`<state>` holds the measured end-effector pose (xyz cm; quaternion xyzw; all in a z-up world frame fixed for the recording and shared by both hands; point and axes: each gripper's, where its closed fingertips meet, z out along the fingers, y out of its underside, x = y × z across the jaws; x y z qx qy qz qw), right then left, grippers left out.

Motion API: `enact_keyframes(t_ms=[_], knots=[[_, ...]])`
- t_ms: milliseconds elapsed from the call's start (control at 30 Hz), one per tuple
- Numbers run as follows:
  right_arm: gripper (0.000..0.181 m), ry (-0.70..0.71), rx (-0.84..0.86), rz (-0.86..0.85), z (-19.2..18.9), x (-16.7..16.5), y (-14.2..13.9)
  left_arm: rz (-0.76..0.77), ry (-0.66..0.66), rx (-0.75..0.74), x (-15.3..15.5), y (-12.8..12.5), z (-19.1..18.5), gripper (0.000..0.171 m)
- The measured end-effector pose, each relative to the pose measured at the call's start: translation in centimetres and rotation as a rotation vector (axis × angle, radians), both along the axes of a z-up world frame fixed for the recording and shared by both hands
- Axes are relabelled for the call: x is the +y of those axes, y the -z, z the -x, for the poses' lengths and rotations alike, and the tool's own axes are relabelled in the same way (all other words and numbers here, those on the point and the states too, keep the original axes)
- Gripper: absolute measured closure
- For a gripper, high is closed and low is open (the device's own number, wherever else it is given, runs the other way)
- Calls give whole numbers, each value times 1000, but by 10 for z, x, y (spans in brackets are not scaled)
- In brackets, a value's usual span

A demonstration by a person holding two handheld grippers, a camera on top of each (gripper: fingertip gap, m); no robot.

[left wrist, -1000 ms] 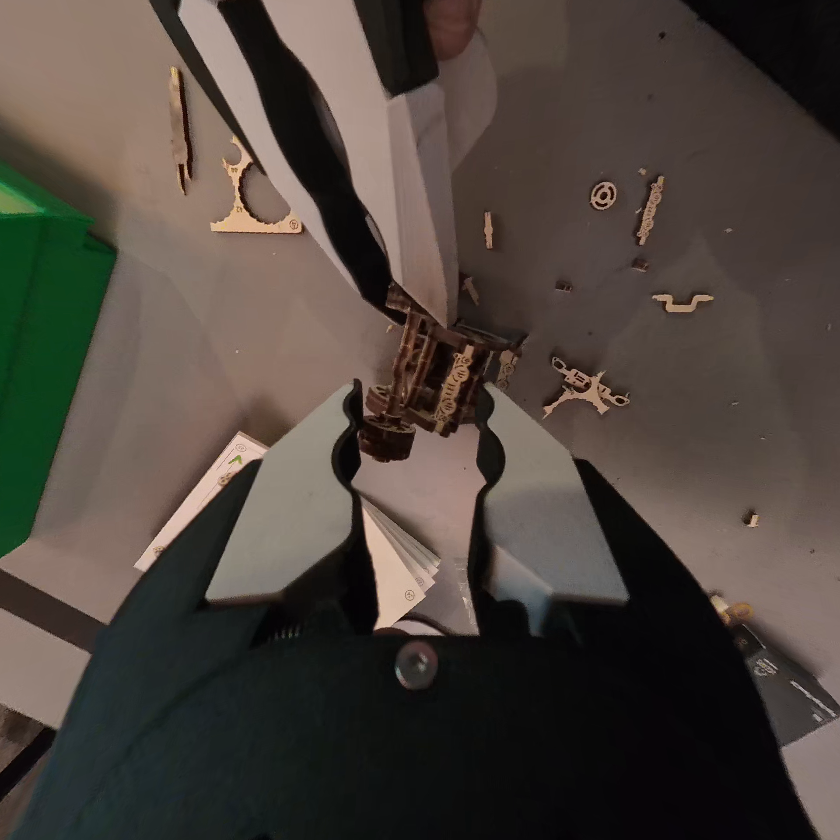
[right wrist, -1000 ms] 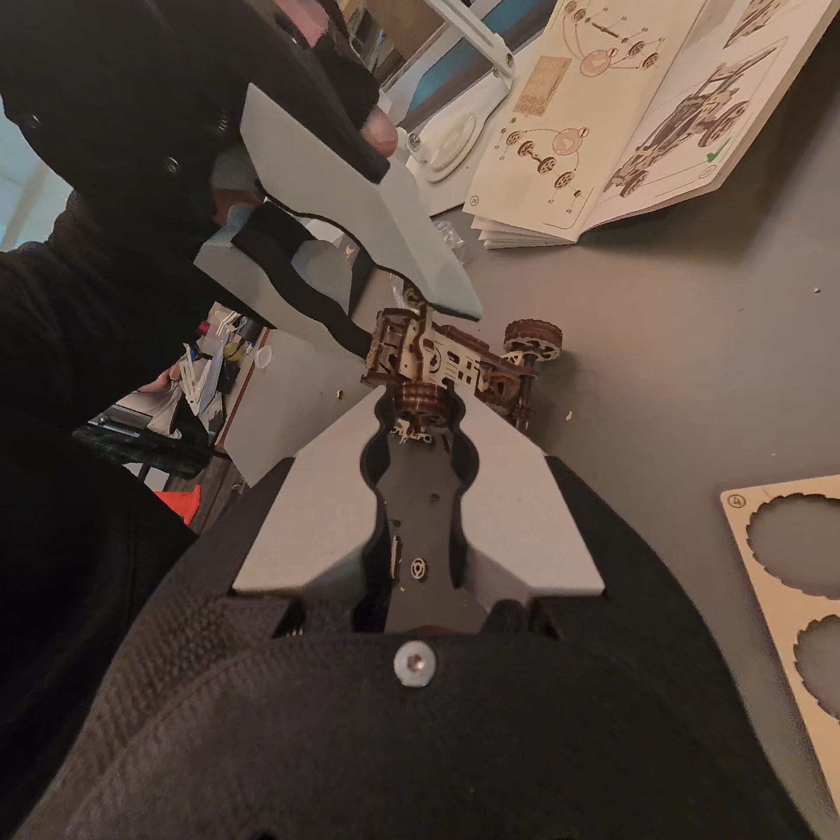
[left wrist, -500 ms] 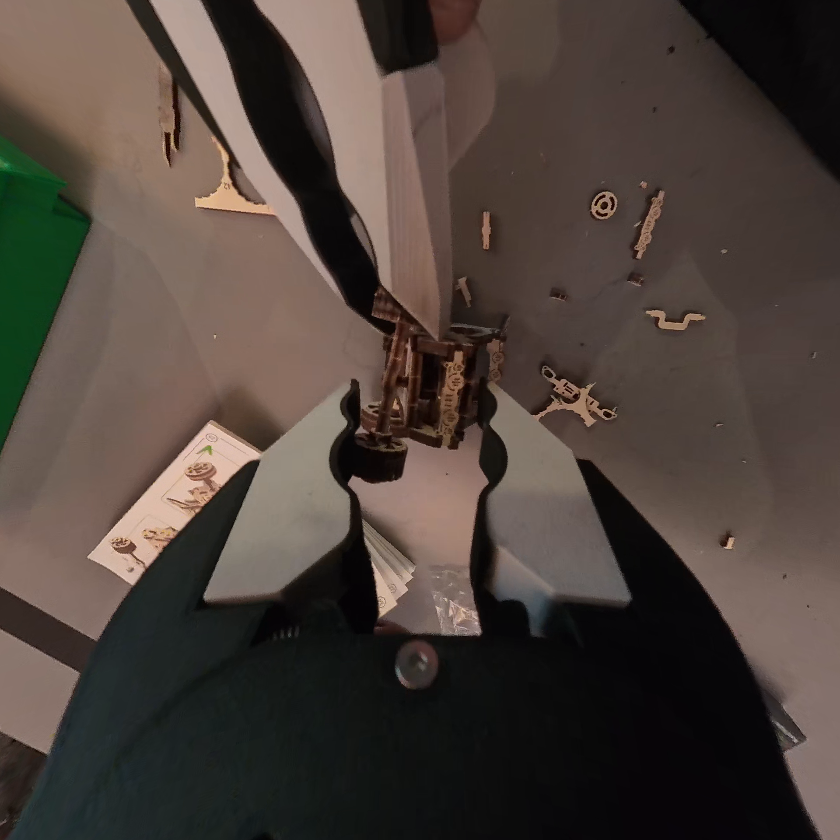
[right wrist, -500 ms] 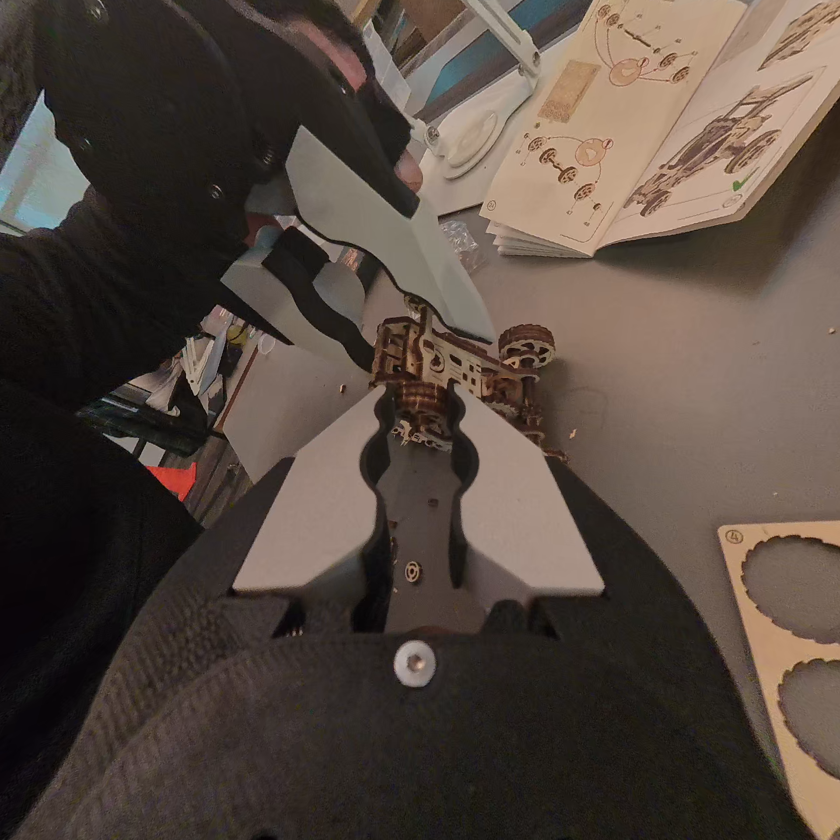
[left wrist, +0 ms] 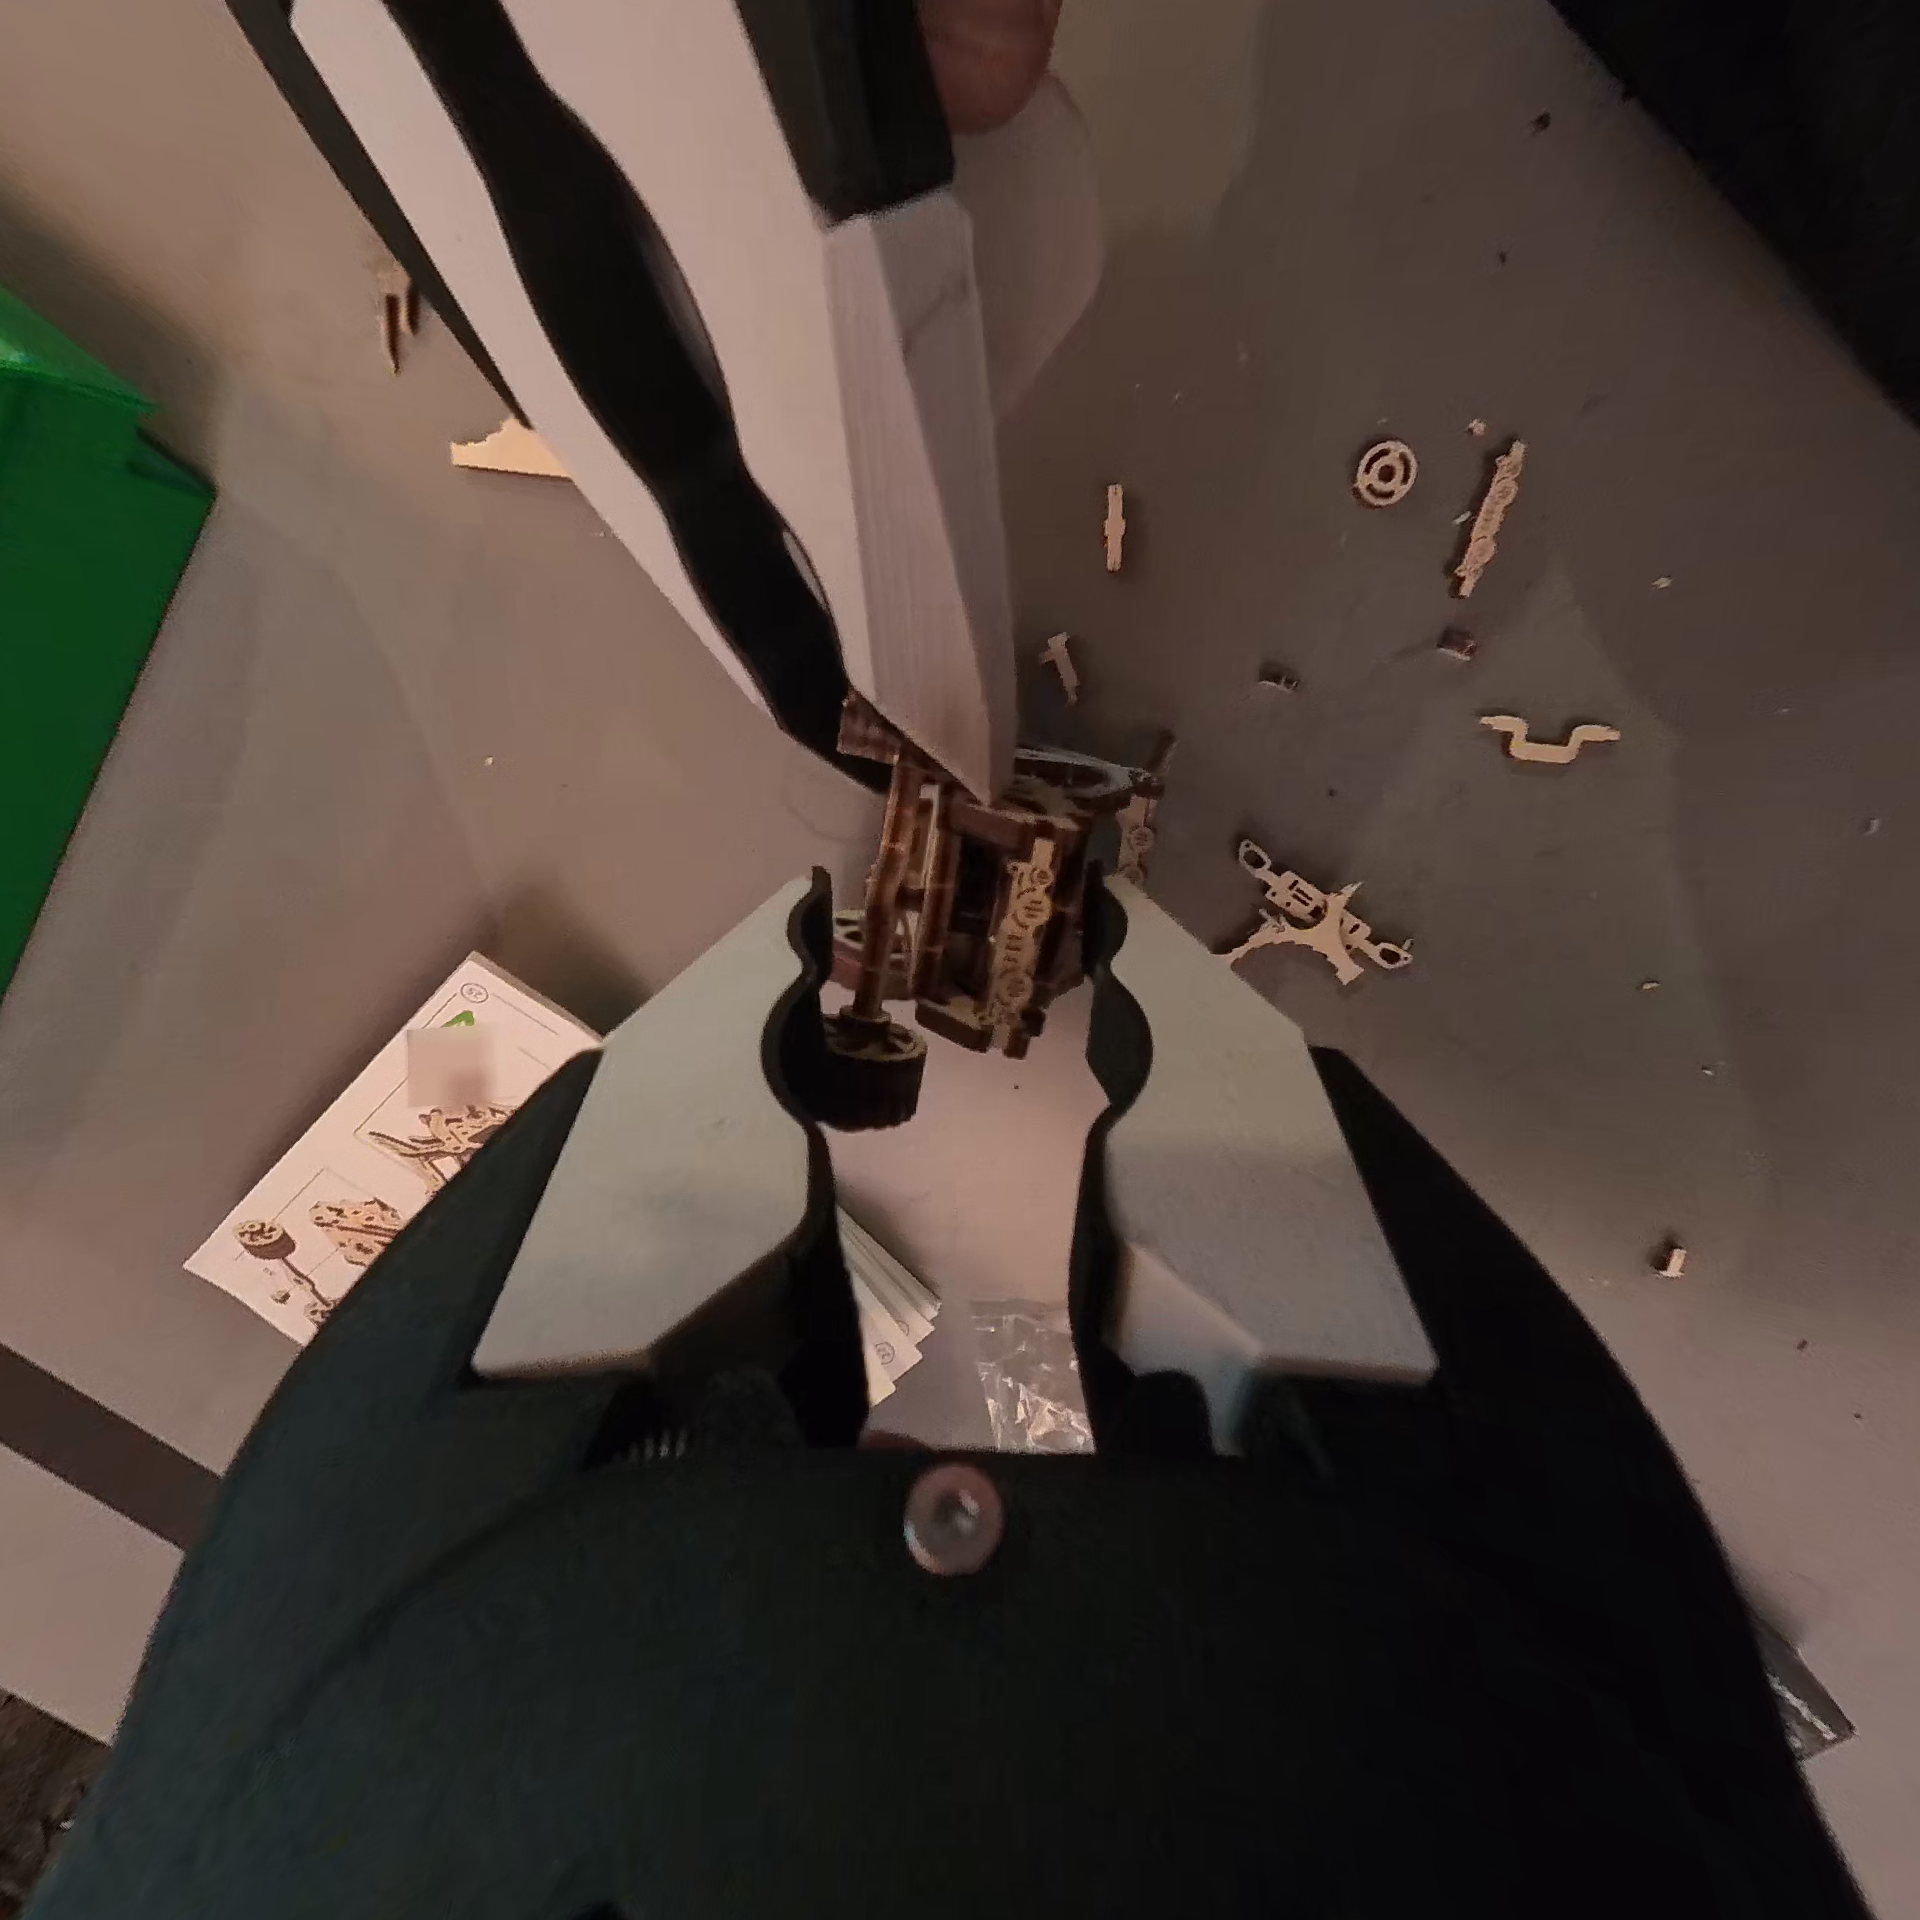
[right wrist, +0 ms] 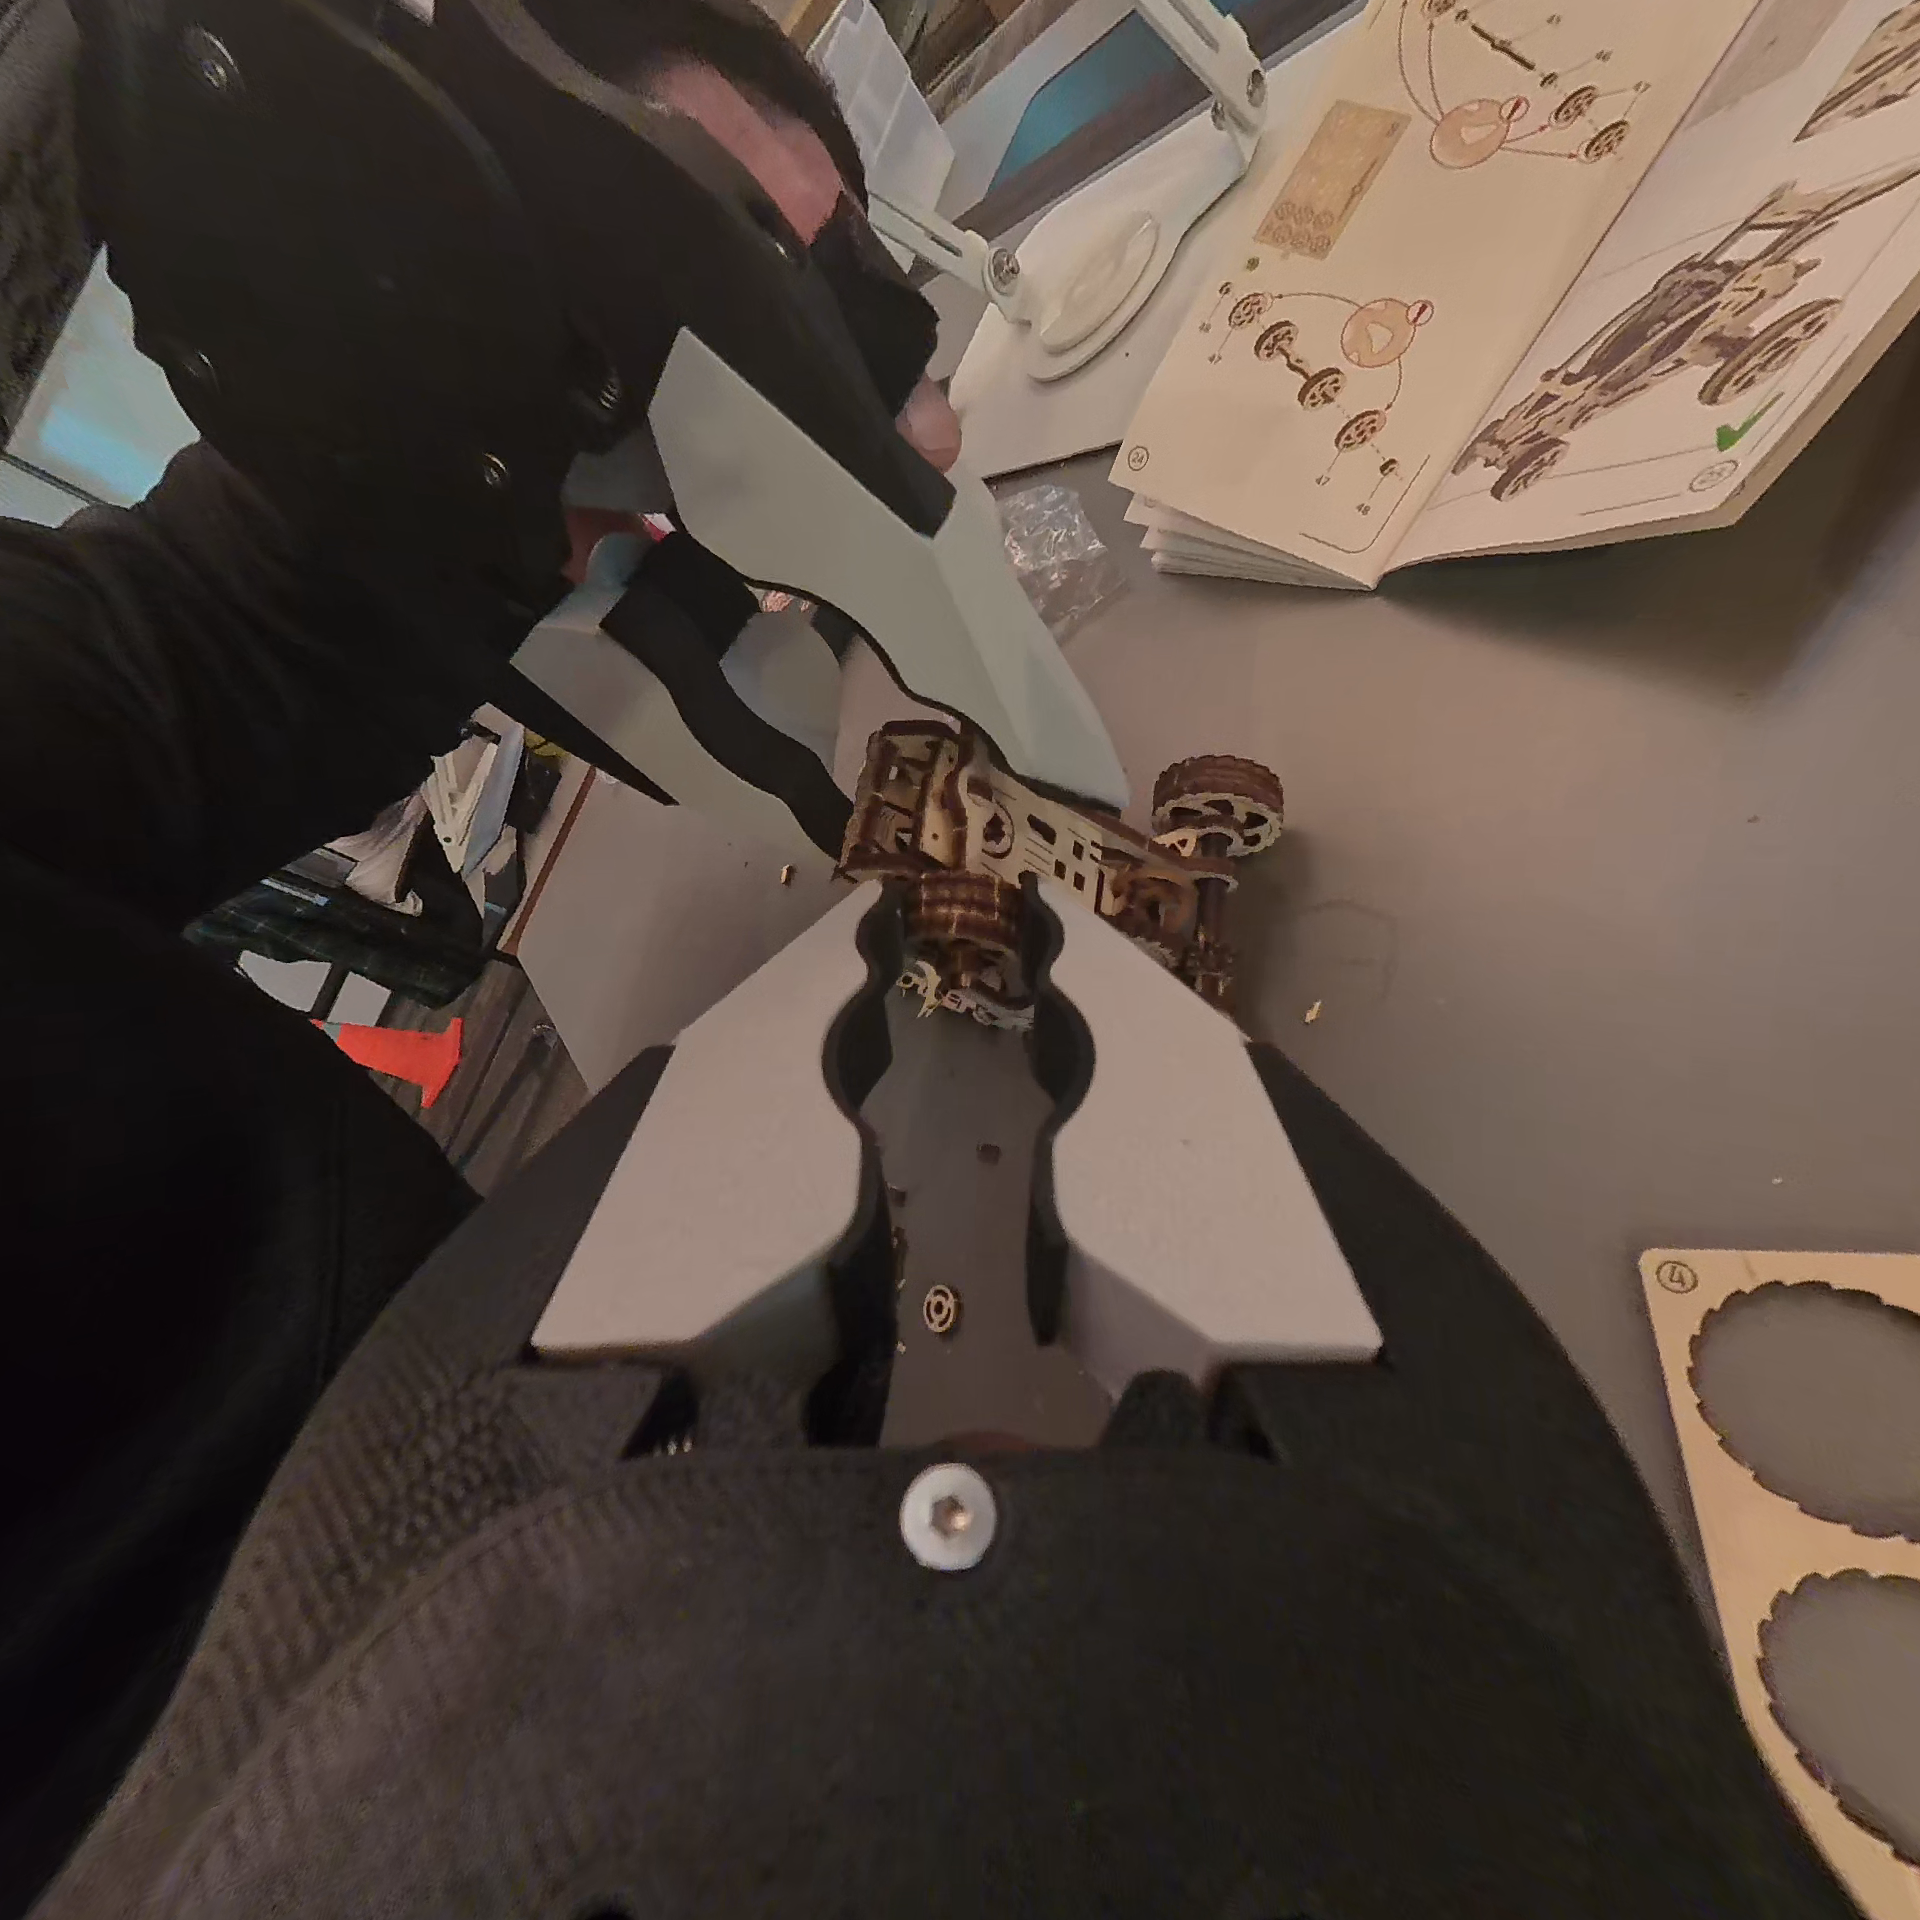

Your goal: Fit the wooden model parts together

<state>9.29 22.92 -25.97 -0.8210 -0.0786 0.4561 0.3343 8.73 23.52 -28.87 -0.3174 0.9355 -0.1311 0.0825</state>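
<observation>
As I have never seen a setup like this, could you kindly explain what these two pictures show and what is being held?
There is no robot here. A person holds a two-finger claw in each hand, and each claw carries a camera that looks out along its own fingers. So each picture shows its own claw at the bottom and the other one farther off.

In the left wrist view, the left claw appears to grip the body of a small wooden model car. In the right wrist view, the right claw seems closed on one wheel of it.

On the grey table lie an open instruction booklet, loose wooden pieces and a punched-out wooden sheet.
</observation>
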Motion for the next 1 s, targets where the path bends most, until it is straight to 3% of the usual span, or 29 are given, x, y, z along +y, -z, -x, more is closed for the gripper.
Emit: enact_keyframes(t_ms=[700, 1000], knots=[[162, -4, -24, 7, 0, 5, 1, 17, 26, -6, 0, 1, 0, 136], [162, -9, -20, -1, -5, 9, -3, 21, -34, -31, 6, -4, 0, 121]])
